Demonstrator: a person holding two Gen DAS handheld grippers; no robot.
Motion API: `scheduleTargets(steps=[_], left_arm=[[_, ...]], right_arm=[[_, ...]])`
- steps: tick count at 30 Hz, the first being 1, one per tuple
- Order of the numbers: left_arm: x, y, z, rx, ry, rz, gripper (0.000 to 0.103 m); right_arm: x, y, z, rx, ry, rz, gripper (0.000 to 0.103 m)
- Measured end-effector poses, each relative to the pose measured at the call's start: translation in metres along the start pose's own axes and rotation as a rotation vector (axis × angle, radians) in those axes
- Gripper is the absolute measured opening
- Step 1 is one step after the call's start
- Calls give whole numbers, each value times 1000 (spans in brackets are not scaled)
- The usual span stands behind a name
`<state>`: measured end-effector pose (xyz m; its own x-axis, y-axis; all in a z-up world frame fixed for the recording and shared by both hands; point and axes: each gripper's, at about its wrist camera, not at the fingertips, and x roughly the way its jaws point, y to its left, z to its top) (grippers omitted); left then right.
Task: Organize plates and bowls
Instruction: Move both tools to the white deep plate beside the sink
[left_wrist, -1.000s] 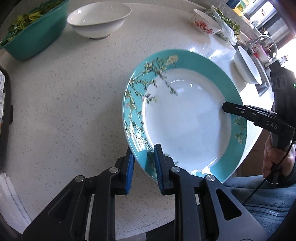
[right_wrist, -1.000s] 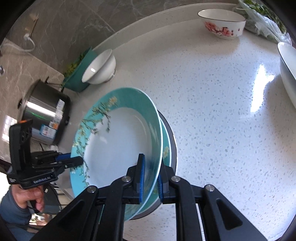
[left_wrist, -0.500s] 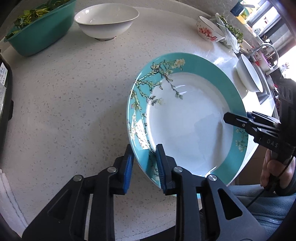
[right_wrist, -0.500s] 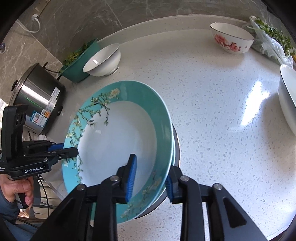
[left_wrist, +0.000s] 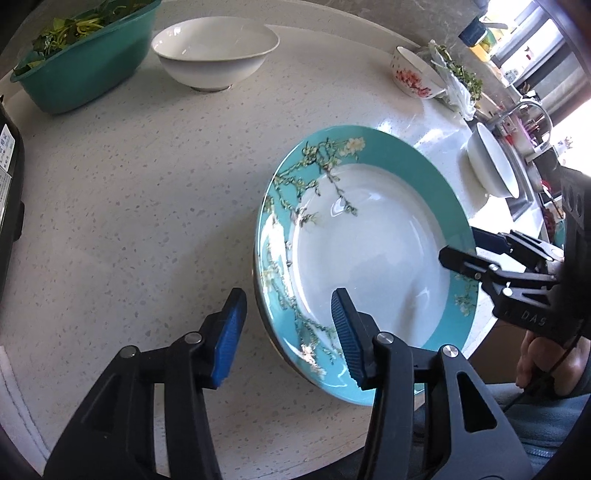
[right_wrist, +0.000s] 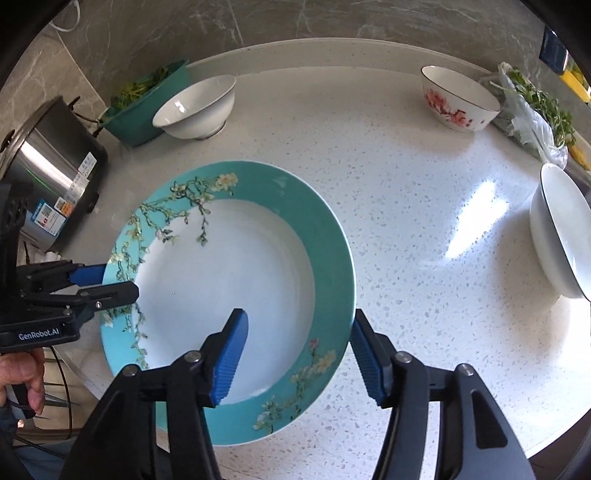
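Speckled white counter w/ dishes on it
Teal plate near front edge – white bowl & green tub at back left, flowered bowl & veg bag back right, another white bowl at right.

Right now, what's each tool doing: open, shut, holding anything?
Left tool: opening, plate rim between its pads, not gripped.
Right tool: opening, plate rim between its pads, not gripped.
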<state>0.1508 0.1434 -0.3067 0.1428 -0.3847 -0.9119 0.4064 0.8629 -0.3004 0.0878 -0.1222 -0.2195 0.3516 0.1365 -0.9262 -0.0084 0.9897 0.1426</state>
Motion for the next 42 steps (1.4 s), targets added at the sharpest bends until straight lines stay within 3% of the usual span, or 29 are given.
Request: scheduleTargets(steps=[2,3,8,12,15,19,23,27,33,37,42], left_arm=[[-4,0,0,-14,-12,0,49],[-8,2,0,-23,-17,-1,56],[-33,20,4,-111,-82,5,74],[-62,28,19,-198,-176,-76,103],[-84,12,37,-175,-248,-154,103],[-107,-45,56,-34,-343,-198,103],[-103,-108,74,25,-327,-237,103],[-78,-166,93,-29,-282,-272,103],[-18,-259,122,-55,-212,-145,103],[40,-309,137,-48,-153,-31,103],[101,-331,147,-80,-88,-1,103]], right_arm=[[-3,-1,0,4,-4,5,61],[-7,-3,1,7,-14,8,62],[-29,-18,5,40,-69,39,84],[-47,-52,6,158,-109,178,88],[-59,-82,5,274,-135,262,91],[-80,-120,5,347,-196,297,91],[-102,-165,4,369,-263,274,91],[-118,-234,2,421,-305,252,91],[-132,-341,3,420,-321,241,91],[-128,-392,11,364,-262,221,91],[-102,-418,23,305,-162,272,91]])
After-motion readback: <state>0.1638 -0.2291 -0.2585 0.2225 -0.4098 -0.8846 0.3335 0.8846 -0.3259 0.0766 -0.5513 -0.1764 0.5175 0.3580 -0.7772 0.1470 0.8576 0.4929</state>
